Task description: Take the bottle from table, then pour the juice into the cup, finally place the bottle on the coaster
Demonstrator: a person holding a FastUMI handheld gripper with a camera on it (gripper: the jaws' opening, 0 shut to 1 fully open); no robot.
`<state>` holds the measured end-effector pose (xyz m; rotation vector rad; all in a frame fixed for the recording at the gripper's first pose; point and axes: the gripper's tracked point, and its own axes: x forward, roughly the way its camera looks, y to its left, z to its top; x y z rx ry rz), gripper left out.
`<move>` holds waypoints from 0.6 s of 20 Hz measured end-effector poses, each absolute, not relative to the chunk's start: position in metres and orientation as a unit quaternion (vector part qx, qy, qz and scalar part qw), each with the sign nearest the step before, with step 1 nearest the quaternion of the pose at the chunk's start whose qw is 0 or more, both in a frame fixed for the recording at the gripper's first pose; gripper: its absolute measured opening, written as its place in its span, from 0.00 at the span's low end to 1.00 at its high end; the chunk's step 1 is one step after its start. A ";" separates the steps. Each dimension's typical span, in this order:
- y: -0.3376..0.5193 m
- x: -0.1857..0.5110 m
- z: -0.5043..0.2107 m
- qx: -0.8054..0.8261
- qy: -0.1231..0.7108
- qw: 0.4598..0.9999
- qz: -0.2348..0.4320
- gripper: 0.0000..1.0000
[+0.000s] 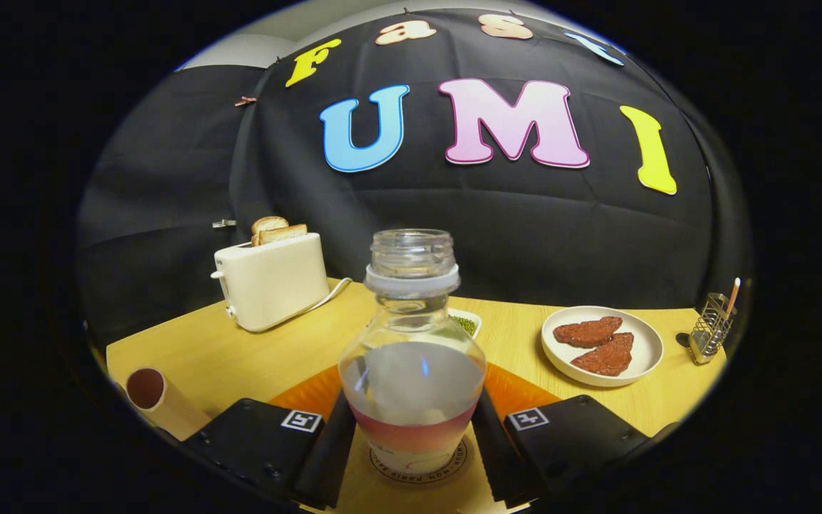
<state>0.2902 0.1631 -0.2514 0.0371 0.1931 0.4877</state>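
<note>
A clear glass bottle (pixel 412 357) with no cap stands upright between my fingers, a low layer of pink juice in its bottom. Its base rests on a round pale coaster (pixel 418 477) with a dark printed ring. My gripper (pixel 413 400) is shut on the bottle, the left finger (pixel 329 450) and the right finger (pixel 493 446) pressing its sides. A beige cup (pixel 154 396) with a dark inside stands to the left, beyond the left finger.
An orange mat (pixel 311 396) lies just behind the coaster on the wooden table (pixel 240 357). A white toaster (pixel 272 282) with bread stands at the back left. A small dish (pixel 469 323) shows behind the bottle. A white plate (pixel 643 364) with two brown patties and a wire holder (pixel 711 328) sit right.
</note>
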 end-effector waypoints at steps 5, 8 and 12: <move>0.161 0.288 -0.264 0.012 0.116 0.962 0.248 0.80; 0.158 0.290 -0.262 0.015 0.115 0.963 0.244 0.90; 0.154 0.279 -0.254 0.042 0.136 0.958 0.248 0.99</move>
